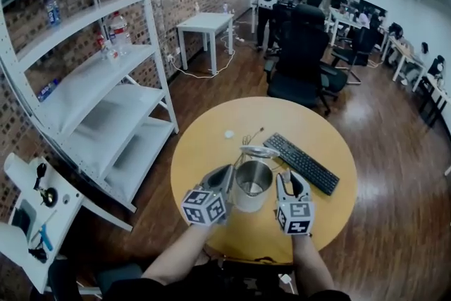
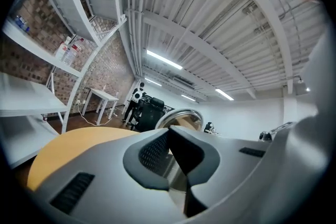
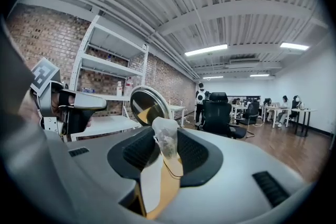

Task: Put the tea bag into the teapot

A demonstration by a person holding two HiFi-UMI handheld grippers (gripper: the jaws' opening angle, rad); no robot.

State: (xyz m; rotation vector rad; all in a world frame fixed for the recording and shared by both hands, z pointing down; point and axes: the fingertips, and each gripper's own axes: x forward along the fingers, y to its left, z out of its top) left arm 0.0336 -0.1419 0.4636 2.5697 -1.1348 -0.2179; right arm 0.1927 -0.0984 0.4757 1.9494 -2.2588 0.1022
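right gripper [image 1: 285,181] clamped on tea bag [image 3: 166,136], bag poking up between pads; left gripper [image 1: 227,180] pinched tight on teapot [image 1: 252,183] side; lid [image 1: 259,151] flipped open; teapot on round table [image 1: 204,144], between both grippers

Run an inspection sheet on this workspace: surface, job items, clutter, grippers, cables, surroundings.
Surface: round wooden table, no spills seen.
Job's things: metal teapot with its lid swung open; tea bag not yet inside.
Clutter: black keyboard to the right of the teapot; small white disc behind it.
Grippers: left gripper at the teapot's left side, jaws narrow on a metal part of it, apparently gripping; right gripper shut on the tea bag, at the teapot's right.
Cables: thin wire on the table behind the lid; white cable on the floor by the white desk.
Surroundings: white shelving, office chair, people at desks beyond.
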